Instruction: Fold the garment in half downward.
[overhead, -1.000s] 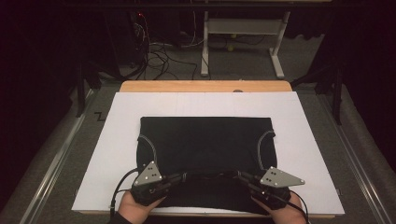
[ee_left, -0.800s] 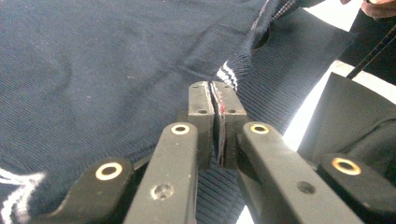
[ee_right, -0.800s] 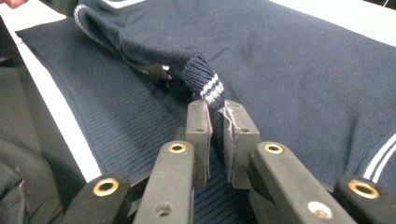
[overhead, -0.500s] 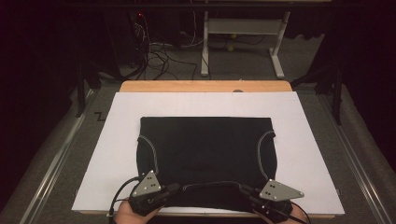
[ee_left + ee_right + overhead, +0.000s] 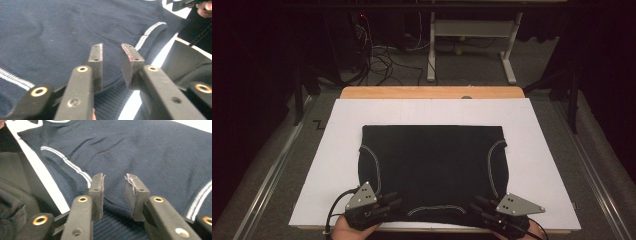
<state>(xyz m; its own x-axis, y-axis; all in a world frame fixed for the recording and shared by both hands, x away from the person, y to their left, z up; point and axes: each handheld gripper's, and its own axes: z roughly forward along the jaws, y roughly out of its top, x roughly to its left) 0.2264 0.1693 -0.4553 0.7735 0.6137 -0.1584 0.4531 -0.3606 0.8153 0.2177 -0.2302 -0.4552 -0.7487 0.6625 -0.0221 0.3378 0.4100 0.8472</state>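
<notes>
A dark navy sweater [image 5: 432,165] with white striped trim lies flat on the white board [image 5: 337,150], its collar at the near edge. My left gripper [image 5: 394,202] rests at the sweater's near left corner and my right gripper [image 5: 477,205] at the near right corner. In the left gripper view the left gripper [image 5: 111,50] has its jaws apart over the sweater [image 5: 62,32], pinching no cloth. The right gripper [image 5: 115,178] stands the same way above the sweater [image 5: 150,150]. Both pairs of jaws have just been opening, with only flat fabric lying beneath the gap.
The board lies on a wooden tabletop [image 5: 432,92] between metal rails. Beyond the far edge, cables [image 5: 382,60] trail on the floor beside a white table frame [image 5: 472,35]. Bare board borders the sweater left, right and far.
Both hands have drawn back toward the near edge of the board. The sweater lies flat with its collar showing between the two grippers.
</notes>
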